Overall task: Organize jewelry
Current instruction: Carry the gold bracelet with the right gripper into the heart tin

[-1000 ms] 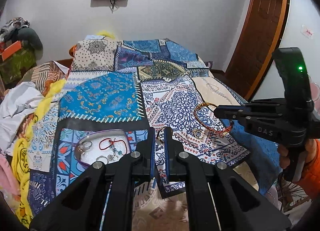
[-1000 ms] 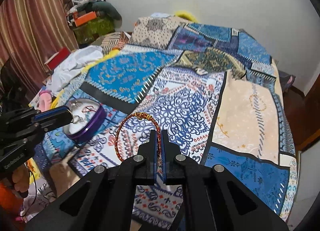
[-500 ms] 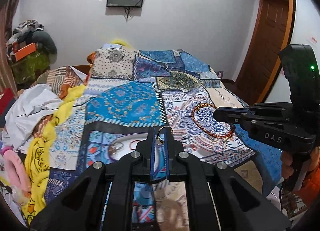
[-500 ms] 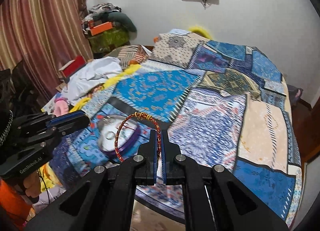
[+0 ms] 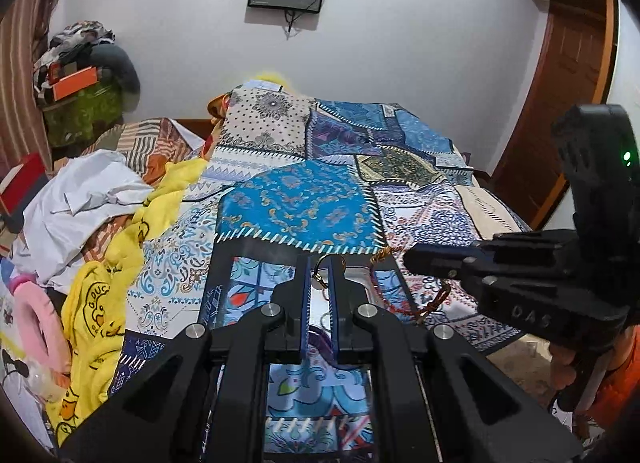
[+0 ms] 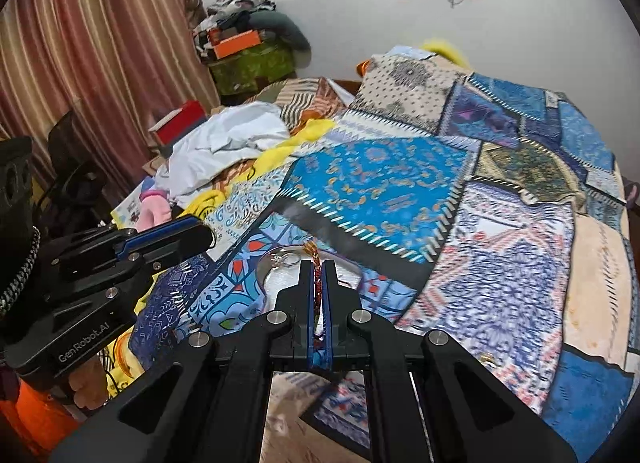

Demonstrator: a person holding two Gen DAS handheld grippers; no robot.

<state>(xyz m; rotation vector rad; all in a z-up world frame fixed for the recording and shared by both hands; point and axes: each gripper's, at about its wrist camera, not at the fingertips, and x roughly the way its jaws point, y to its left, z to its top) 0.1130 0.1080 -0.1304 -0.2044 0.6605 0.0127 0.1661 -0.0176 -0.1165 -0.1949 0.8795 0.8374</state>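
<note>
Red-and-gold bangle (image 6: 317, 281): pinched between the closed fingers of the right gripper (image 6: 318, 277), hanging just above the round tin.
Small gold ring (image 5: 323, 271): held at the tips of the left gripper (image 5: 320, 275), whose fingers are drawn in narrow around it, also just above the tin.
Round tin (image 6: 280, 277): the landmark; shallow, pale inside, with a purple wall, resting on the patchwork bedspread (image 6: 500, 263). A few small pieces already lie in it at its far-left edge.
Two grippers: close together over the tin, the left one coming in from the tin's left, the right one from its right.
Beyond the tin: a heap of white and yellow clothes (image 5: 100, 223) to its left, a wooden door (image 5: 568, 75) far to its right.
Stage, as I judge it: both pieces are carried and poised for dropping into the tin.
Risk one: the bangle is wide next to the tin; released off-centre, it could catch the rim and roll onto the busy-patterned bedspread.
Risk two: the ring is tiny and gripped only at the tips; a tilt could let it slip and vanish in the print.
Risk three: the grippers crowd one spot and may knock each other.
</note>
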